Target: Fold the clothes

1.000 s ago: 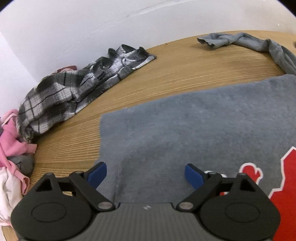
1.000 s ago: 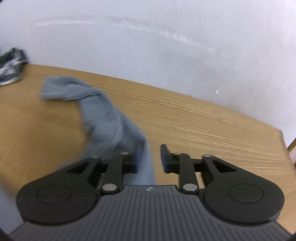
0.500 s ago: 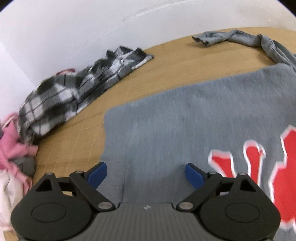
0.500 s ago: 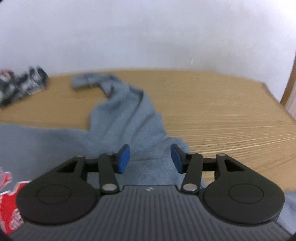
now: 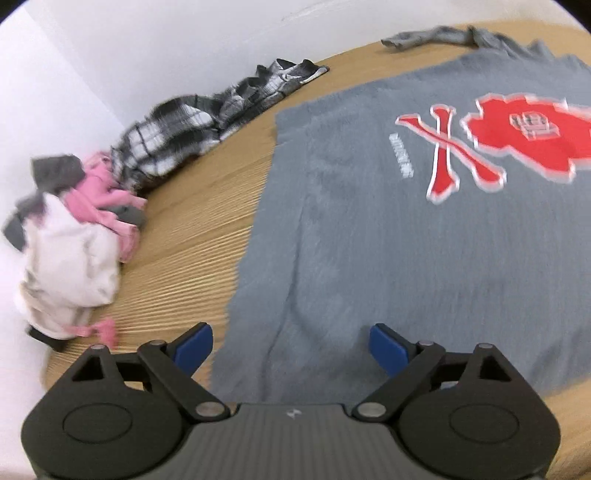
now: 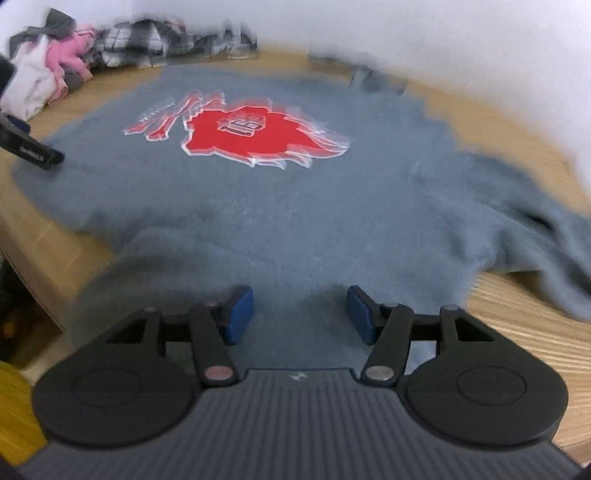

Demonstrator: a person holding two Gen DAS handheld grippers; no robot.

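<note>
- the grey sweatshirt (image 5: 424, 229) lies spread flat, print side up, on the wooden table (image 5: 192, 236); its red graphic (image 6: 258, 136) sits toward the middle of the body.
- in the left wrist view the garment's long axis runs from the near hem, just ahead of the tongs, away to the far right, where a sleeve (image 5: 436, 35) trails out near the wall.
- the left gripper (image 5: 291, 347) has its jaws spread wide with nothing pinched; it hangs over the near left corner of the hem, one blue pad over bare wood and the other over cloth.
- the right gripper (image 6: 299, 314) is also spread and grips nothing; its jaws have just been opening, with only flat cloth below the gap. it sits over the near edge, where the fabric is bunched and rumpled to the right.
- judged from this, each hand is nearest its own side of the near edge, so a fold would likely carry that edge away toward the far side.
- a plaid shirt (image 5: 192, 129) and a pink and white heap (image 5: 74, 240) lie at the far left, well apart from the sweatshirt.
</note>
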